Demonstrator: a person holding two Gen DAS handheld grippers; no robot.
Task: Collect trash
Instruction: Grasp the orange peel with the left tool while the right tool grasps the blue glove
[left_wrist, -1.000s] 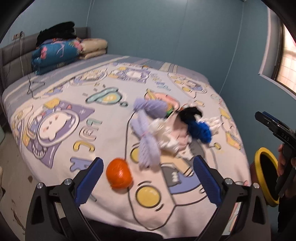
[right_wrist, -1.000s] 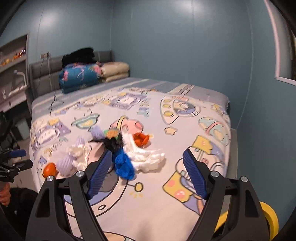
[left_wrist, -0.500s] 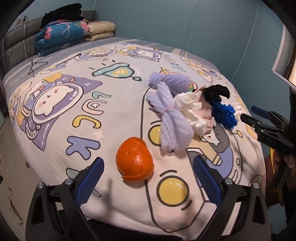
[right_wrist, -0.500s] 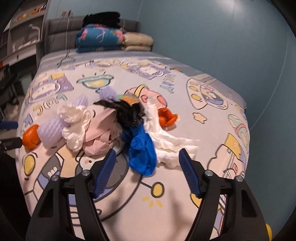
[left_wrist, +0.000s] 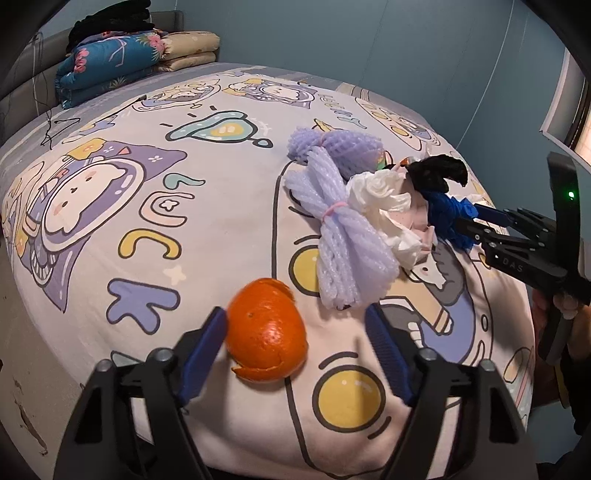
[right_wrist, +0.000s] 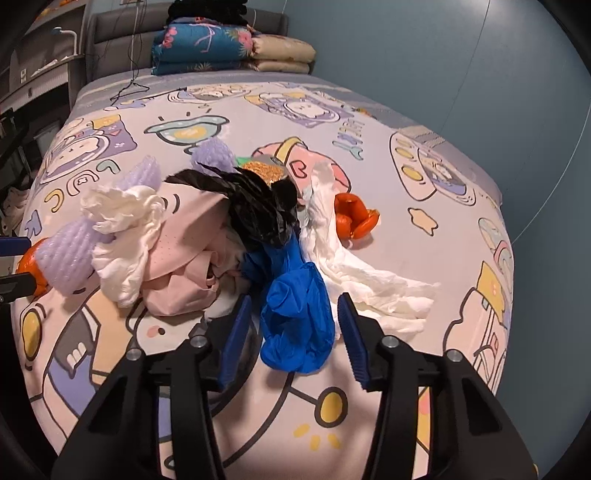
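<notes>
Closing around an orange peel (left_wrist: 266, 330) near the bed's (left_wrist: 110, 229) near edge, the left gripper (left_wrist: 295, 343) is narrowing, its left pad touching, while the right gripper (right_wrist: 293, 330) is closing around a crumpled blue glove (right_wrist: 295, 317), not yet pinching

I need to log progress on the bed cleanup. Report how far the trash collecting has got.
Done: nothing visibly collected; the trash still lies on the cartoon-print bedsheet.
In hand: the left gripper is closing around the round orange peel; the right gripper is closing around the crumpled blue glove. Neither is lifted.
Left: purple foam nets, white tissues, black plastic bag, pink cloth, second orange peel.
</notes>
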